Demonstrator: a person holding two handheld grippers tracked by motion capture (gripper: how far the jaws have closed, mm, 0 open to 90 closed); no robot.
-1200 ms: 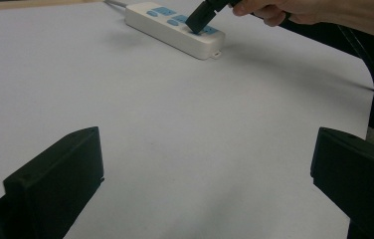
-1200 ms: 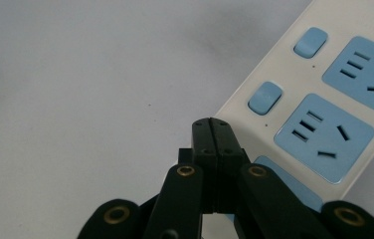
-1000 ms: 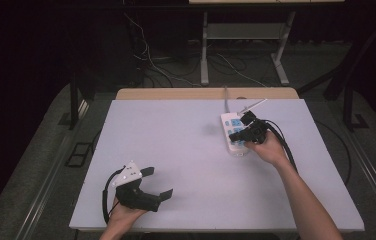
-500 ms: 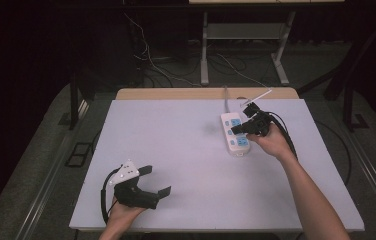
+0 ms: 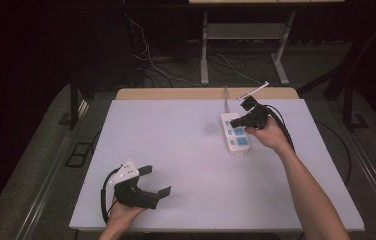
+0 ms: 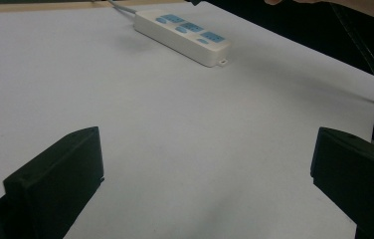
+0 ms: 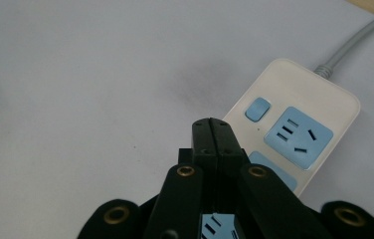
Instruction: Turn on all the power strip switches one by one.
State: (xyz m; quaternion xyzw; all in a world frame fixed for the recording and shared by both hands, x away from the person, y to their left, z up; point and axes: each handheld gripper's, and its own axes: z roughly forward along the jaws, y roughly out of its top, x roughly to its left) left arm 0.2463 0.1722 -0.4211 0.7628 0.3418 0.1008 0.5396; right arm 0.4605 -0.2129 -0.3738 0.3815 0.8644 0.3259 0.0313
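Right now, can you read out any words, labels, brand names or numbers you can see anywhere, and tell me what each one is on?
None can be read.
Power strip: its white casing, blue switch and blue sockets carry no print that can be made out.
Left gripper and right gripper: plain black, with no lettering.
Table: bare white surface, no marks or signs.

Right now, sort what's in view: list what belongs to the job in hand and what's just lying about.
In the job:
- power strip
- its blue switch
- right gripper, jaws shut, above the strip

Lying about:
- left gripper, open, resting on the table
- cables on the floor
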